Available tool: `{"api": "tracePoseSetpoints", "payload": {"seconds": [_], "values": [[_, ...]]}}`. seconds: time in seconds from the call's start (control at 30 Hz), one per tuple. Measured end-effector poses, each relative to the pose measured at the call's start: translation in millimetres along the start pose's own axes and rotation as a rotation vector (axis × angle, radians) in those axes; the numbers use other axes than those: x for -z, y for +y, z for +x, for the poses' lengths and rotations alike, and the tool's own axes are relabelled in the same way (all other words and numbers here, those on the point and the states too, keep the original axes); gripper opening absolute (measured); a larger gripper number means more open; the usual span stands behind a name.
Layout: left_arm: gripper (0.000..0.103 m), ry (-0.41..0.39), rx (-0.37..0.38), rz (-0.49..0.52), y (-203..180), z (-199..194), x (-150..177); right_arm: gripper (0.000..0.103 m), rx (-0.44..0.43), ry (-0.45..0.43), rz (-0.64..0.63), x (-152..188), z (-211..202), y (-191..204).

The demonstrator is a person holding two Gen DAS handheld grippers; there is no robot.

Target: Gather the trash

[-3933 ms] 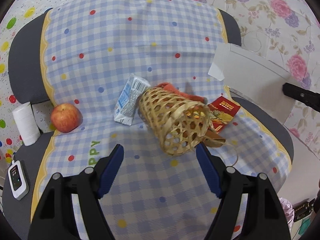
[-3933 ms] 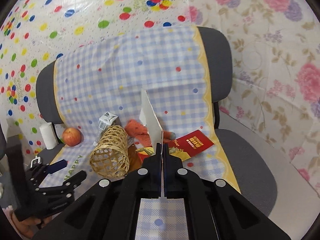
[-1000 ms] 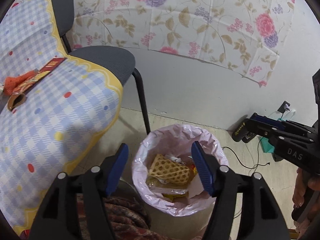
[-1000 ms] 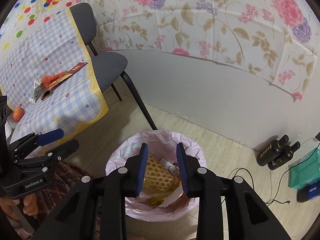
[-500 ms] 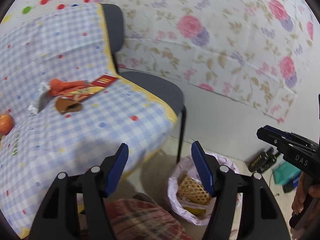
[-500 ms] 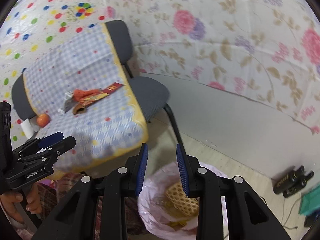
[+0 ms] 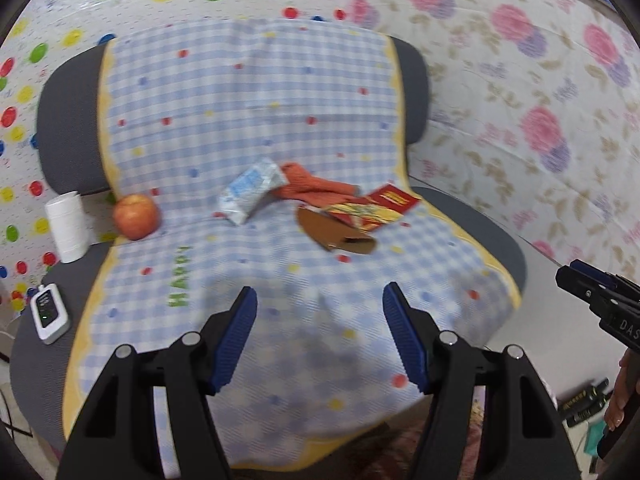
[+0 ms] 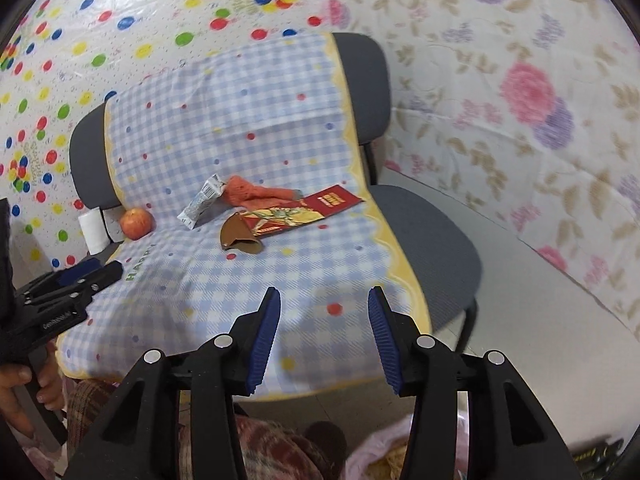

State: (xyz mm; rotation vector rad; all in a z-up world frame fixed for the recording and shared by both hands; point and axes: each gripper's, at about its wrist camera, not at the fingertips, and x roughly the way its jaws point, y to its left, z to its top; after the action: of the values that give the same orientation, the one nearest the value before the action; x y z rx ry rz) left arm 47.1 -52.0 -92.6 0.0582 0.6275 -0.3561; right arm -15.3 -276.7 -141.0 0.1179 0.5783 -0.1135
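Trash on the checked cloth (image 7: 248, 92): a crumpled milk carton (image 7: 251, 191), orange cloth (image 7: 308, 184), red packet (image 7: 374, 206) and brown cardboard scrap (image 7: 334, 232), clustered mid-seat. The left gripper (image 7: 320, 334) stands spread and empty; the right gripper (image 8: 323, 335) is opening, with nothing between its jaws. Only the right wrist view shows the pink-lined bin (image 8: 374, 456); only the left shows the white device (image 7: 50, 314).

1. I see a crushed blue-and-white carton (image 7: 252, 191) lying flat, right of the red apple (image 7: 135, 216).
2. Farther right: crumpled orange cloth (image 7: 312, 186), red-and-yellow flat packet (image 7: 376, 206), brown paper scrap (image 7: 334, 234).
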Motion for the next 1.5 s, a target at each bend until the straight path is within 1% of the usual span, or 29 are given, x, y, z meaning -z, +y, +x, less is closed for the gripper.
{"api": "tracePoseSetpoints", "payload": {"seconds": [0.13,0.17,0.3,0.4,0.53,0.63,0.7,0.8,1.03,1.1,1.13,1.17,1.27,1.3,1.37,1.5], "values": [[0.064,0.001,-0.062,-0.034,29,14,-8,0.047,-0.018,0.040,-0.038,-14,48,14],[0.064,0.001,-0.071,-0.040,34,18,-8,0.047,-0.020,0.052,-0.037,-19,63,17],[0.065,0.006,-0.120,-0.052,51,39,-15,0.047,-0.026,0.076,-0.049,-30,104,29],[0.065,0.025,-0.135,-0.053,59,58,-19,0.048,-0.002,0.116,-0.089,-38,139,38],[0.065,0.045,-0.132,-0.062,66,81,-23,0.048,0.023,0.180,-0.131,-42,182,41],[0.065,0.057,-0.128,-0.073,69,94,-25,0.048,0.024,0.209,-0.172,-42,204,46],[0.065,0.058,-0.121,-0.087,73,104,-27,0.051,0.021,0.225,-0.213,-43,215,52],[0.065,0.066,-0.121,-0.098,76,114,-30,0.055,0.026,0.230,-0.264,-47,229,63],[0.065,0.084,-0.128,-0.093,78,128,-32,0.055,0.041,0.225,-0.394,-63,257,88],[0.065,0.088,-0.130,-0.094,80,130,-33,0.051,0.043,0.210,-0.422,-70,260,93],[0.065,0.090,-0.132,-0.095,81,131,-34,0.045,0.045,0.200,-0.428,-73,258,94],[0.065,0.090,-0.132,-0.094,82,133,-36,0.034,0.049,0.187,-0.431,-77,256,95],[0.065,0.094,-0.136,-0.071,83,142,-43,0.018,0.053,0.144,-0.400,-91,244,91],[0.065,0.101,-0.137,-0.061,82,148,-46,0.016,0.056,0.125,-0.392,-96,238,90],[0.065,0.104,-0.138,-0.038,79,157,-53,0.008,0.061,0.087,-0.373,-105,226,88],[0.065,0.110,-0.144,0.012,69,179,-67,0.002,0.022,0.008,-0.273,-130,193,74]]}}
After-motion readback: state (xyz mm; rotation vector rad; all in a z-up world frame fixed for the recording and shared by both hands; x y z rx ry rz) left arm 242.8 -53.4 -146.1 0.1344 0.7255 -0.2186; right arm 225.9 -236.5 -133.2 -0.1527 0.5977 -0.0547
